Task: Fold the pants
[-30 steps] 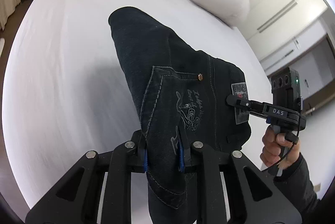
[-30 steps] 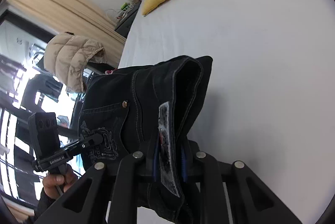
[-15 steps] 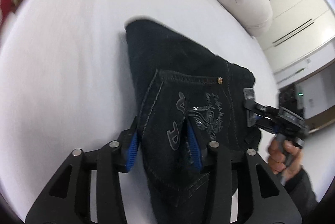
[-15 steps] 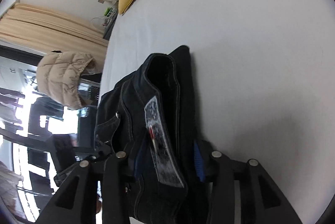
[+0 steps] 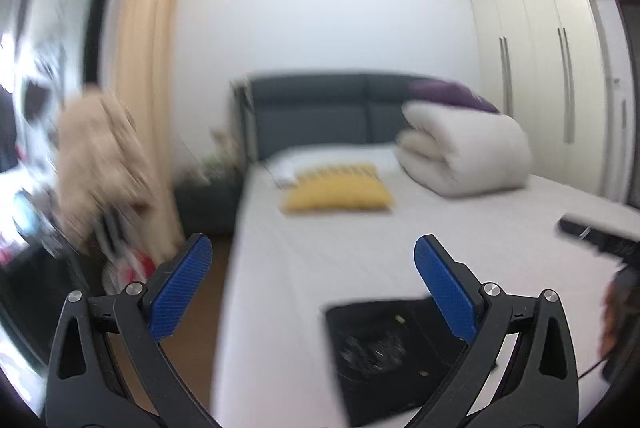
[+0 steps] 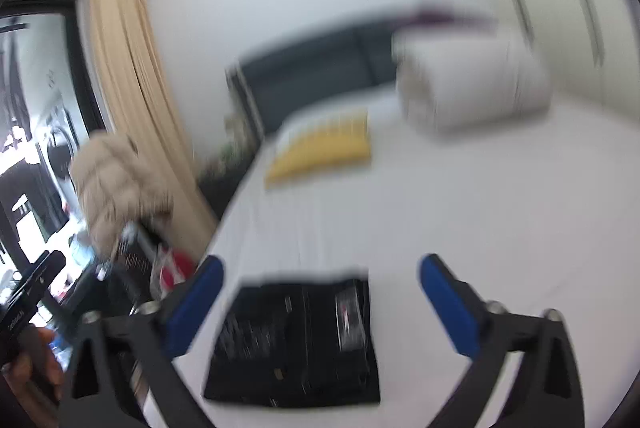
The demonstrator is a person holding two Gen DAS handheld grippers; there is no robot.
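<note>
The dark denim pants [image 5: 384,348] lie folded into a flat rectangle on the white bed [image 5: 320,240], back pocket and waist label facing up [image 6: 296,340]. My left gripper [image 5: 312,252] hovers above and behind them, jaws opening wide, nothing between the blue pads [image 5: 180,292]. My right gripper [image 6: 320,268] is likewise lifted off the pants, its jaws opening with nothing between them. The right gripper's finger [image 5: 588,232] shows at the right edge of the left wrist view. The left gripper [image 6: 32,288] and the hand holding it [image 6: 28,360] show at the left edge of the right wrist view. Both views are motion-blurred.
A yellow pillow [image 5: 340,191] and a rolled white duvet [image 5: 464,151] lie near the grey headboard [image 5: 320,115]. A purple pillow [image 5: 456,93] sits behind the duvet. A beige jacket [image 5: 104,163], curtain [image 6: 132,75] and clutter stand left of the bed. Wardrobe doors [image 5: 540,75] line the right wall.
Both grippers have let go of the pants, opened wide, risen and tilted up toward the headboard. The pants, held up before, now lie flat on the bed.
</note>
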